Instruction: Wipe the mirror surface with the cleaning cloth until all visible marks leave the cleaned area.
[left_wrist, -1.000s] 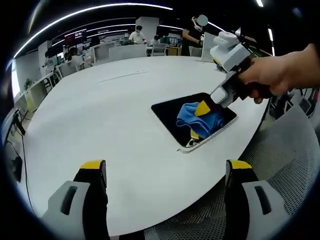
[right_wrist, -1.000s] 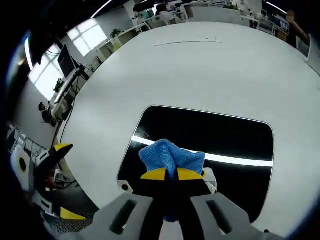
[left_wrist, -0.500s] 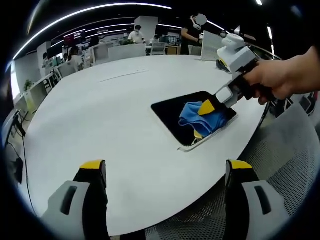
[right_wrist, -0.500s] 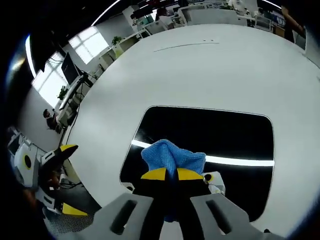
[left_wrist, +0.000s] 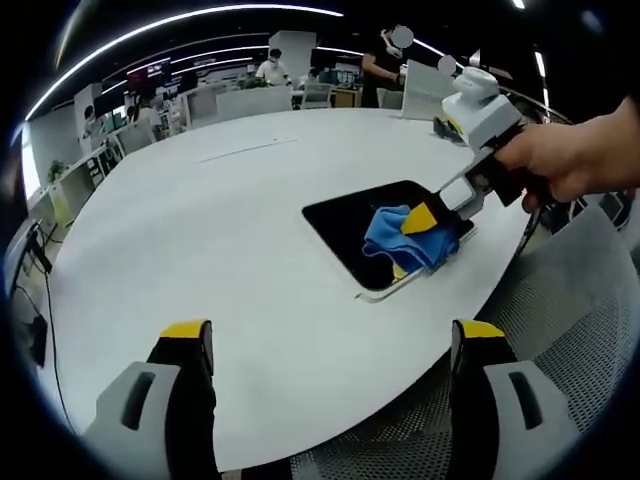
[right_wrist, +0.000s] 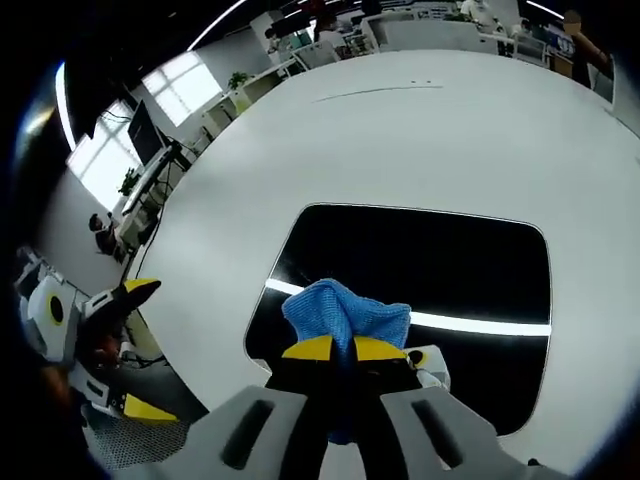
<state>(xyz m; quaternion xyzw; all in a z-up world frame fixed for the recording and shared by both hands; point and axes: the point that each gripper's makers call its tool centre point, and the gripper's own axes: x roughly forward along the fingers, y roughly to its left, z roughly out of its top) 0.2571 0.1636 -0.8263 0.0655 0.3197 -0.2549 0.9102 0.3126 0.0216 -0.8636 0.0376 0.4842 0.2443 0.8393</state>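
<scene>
The right tool (right_wrist: 335, 348) is clenched on the soft blue cleaning cloth (right_wrist: 345, 315) and presses it on the flat dark mirror (right_wrist: 450, 275). The mirror lies on the big round white bench (left_wrist: 220, 230), near its edge. In the left gripper view, a hand (left_wrist: 575, 155) holds that right tool (left_wrist: 410, 240) over the mirror (left_wrist: 345, 222). The left tool (left_wrist: 335, 340) is released, its jaws wide apart above the bench, well apart from the cloth (left_wrist: 405, 235).

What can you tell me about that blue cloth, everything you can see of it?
The blue cloth looks like soft, nubbly microfibre, bunched into folds rather than spread flat. The right gripper pinches it between its yellow-tipped jaws, so part is hidden. It rests on the dark rectangular mirror, near the mirror's edge closest to the white table's rim, as the left gripper view shows.
</scene>
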